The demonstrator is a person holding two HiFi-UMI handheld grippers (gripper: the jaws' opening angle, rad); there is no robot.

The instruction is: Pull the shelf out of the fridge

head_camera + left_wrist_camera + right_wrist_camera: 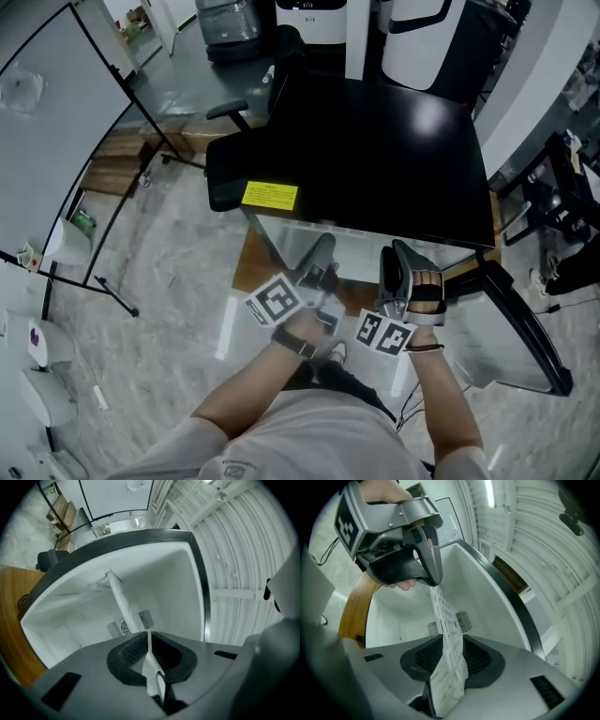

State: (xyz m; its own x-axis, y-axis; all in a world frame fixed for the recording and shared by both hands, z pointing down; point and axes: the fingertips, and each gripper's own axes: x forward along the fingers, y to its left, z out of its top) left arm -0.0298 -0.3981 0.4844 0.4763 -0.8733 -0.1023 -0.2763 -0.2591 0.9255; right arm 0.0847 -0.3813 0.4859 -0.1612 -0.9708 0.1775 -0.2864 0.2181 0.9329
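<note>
Black fingers (133, 652) of left gripper (149, 644) clenched on thin shelf (123, 603) edge. Right gripper (452, 646) fingers released, standing apart, shelf loose between them. Shelf runs edge-on from the 2 grippers into open white fridge (178, 588), partly out.

- Prob. a lab or test studio, not a home: small black fridge (375, 150) stands alone on marble-look floor (178, 272).
- Black office chair (284, 61) just behind it.
- Big white partition panel (47, 122) on a black stand at left.
- Ribbed white ceiling (243, 550) w/ tube light (489, 491).
</note>
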